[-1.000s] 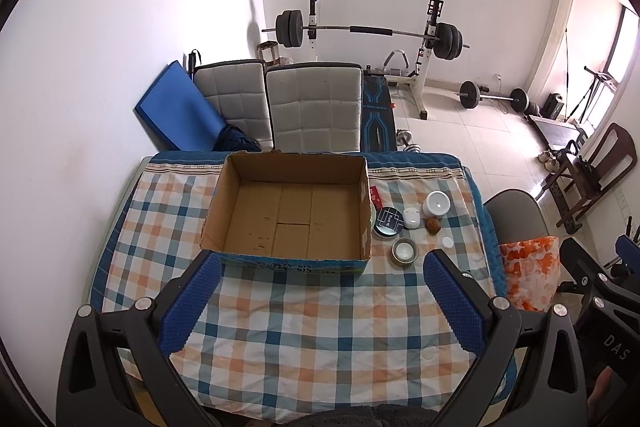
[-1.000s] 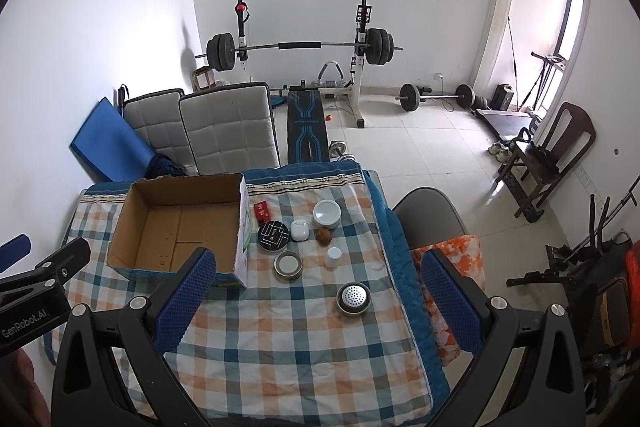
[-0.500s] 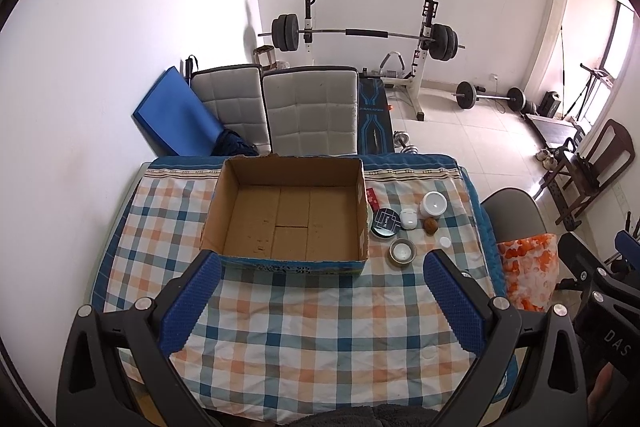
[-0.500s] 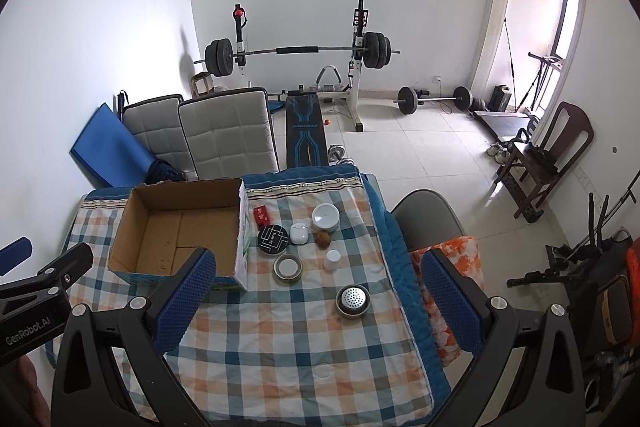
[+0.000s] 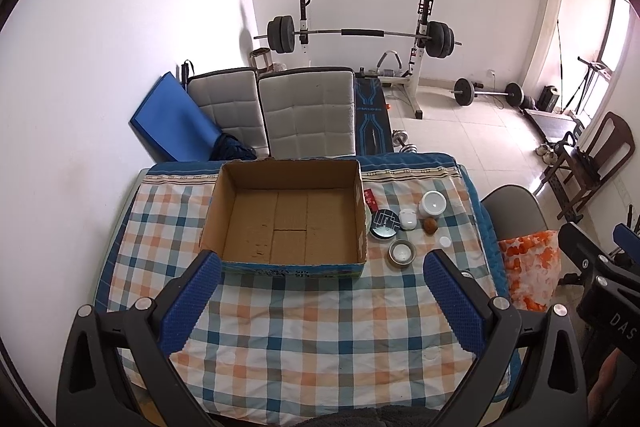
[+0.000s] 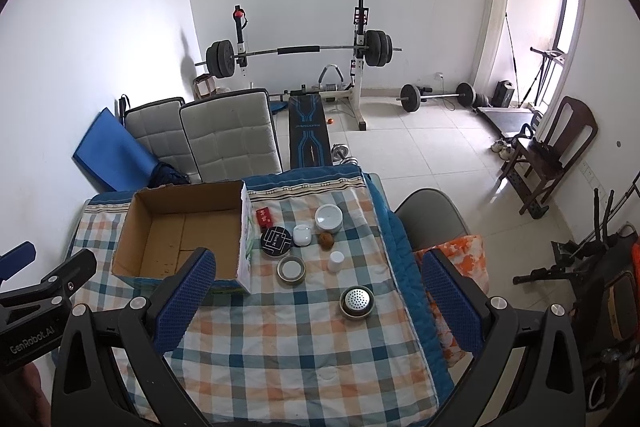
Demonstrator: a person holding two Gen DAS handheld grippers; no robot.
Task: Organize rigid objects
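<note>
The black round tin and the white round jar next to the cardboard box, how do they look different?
The black round tin is dark with a pale line pattern on its lid; the white round jar is plain white. The tin looks flatter, the jar taller. The tin sits close to the cardboard box; the jar stands farther from it, nearer the table's far edge. Both are round, closed and rest on the checked tablecloth.
</note>
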